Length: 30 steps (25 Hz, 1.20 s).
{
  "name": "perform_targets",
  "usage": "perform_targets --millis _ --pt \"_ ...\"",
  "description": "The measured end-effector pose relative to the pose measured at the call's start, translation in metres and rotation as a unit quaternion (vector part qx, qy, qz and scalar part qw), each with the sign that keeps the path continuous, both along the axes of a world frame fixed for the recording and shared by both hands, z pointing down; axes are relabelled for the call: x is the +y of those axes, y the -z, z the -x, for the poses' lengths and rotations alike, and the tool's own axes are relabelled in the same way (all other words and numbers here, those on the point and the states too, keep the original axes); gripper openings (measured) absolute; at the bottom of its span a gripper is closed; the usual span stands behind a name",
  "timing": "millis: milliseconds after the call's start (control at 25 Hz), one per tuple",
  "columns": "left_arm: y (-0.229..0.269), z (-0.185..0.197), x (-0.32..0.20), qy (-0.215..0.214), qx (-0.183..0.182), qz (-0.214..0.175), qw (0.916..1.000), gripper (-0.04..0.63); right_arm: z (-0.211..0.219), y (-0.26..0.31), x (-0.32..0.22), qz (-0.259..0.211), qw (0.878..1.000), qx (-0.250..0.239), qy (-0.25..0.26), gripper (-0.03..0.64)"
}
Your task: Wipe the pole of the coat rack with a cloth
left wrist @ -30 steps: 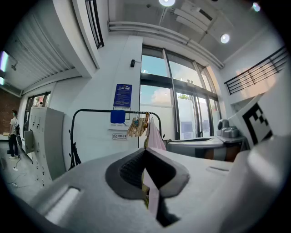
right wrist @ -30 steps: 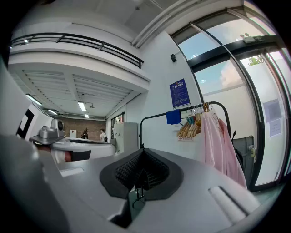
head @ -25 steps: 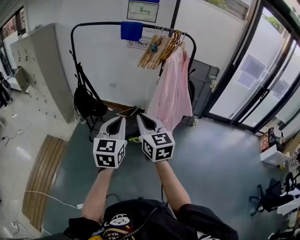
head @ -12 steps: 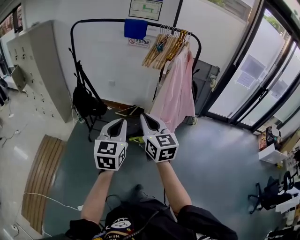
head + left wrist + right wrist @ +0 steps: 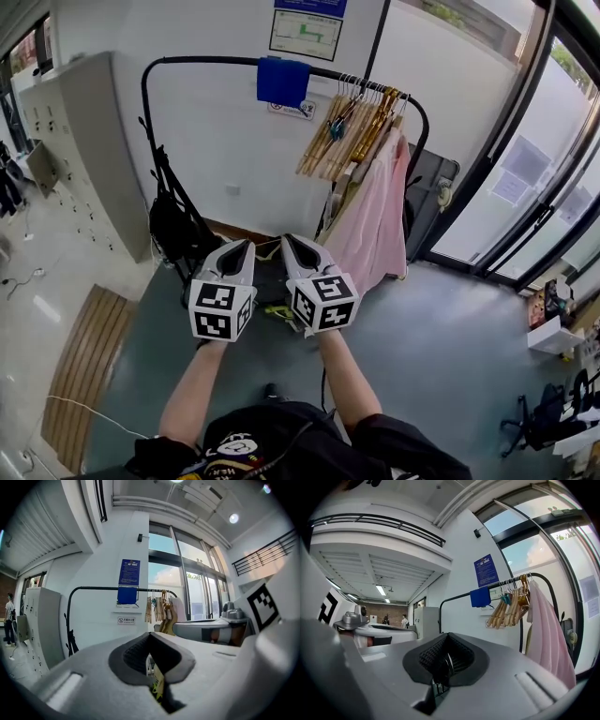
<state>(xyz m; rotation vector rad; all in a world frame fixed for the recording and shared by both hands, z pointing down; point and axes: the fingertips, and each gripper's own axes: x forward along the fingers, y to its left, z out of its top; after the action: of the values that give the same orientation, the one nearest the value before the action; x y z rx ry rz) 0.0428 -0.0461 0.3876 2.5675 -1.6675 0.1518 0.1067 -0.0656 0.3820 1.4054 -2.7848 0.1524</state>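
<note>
A black coat rack stands against the white wall, its top pole running left to right. A blue cloth hangs over that pole, left of several wooden hangers and a pink garment. My left gripper and right gripper are held side by side well below and short of the rack, both shut and empty. The left gripper view shows the cloth on the pole beyond the closed jaw tips. In the right gripper view the cloth hangs left of the hangers.
A black bag hangs on the rack's left post. Grey lockers line the left wall and glass doors the right. A slatted wooden board lies on the floor at left. An office chair stands at the lower right.
The rack with its cloth, hangers and garment sits lower and further right in the head view, and looks nearer. Both grippers stay shut, side by side.
</note>
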Motion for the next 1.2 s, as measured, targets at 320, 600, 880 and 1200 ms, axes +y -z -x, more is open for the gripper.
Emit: perform_targets --millis 320,600,880,1200 --pt "0.011 -0.007 -0.075 0.002 -0.002 -0.012 0.9999 0.003 0.019 0.031 -0.07 -0.032 0.999 0.009 0.04 0.002" --pt "0.024 0.023 -0.138 0.008 0.014 -0.035 0.9992 0.003 0.059 0.045 -0.13 -0.042 0.999 -0.001 0.031 0.002" --pt "0.05 0.079 -0.225 -0.013 0.011 -0.058 0.9982 0.003 0.107 0.08 -0.225 -0.071 0.997 0.01 0.002 0.002" --pt "0.099 0.105 -0.306 -0.07 -0.008 -0.093 0.9931 0.003 0.091 0.15 -0.323 -0.097 0.992 0.003 -0.085 0.002"
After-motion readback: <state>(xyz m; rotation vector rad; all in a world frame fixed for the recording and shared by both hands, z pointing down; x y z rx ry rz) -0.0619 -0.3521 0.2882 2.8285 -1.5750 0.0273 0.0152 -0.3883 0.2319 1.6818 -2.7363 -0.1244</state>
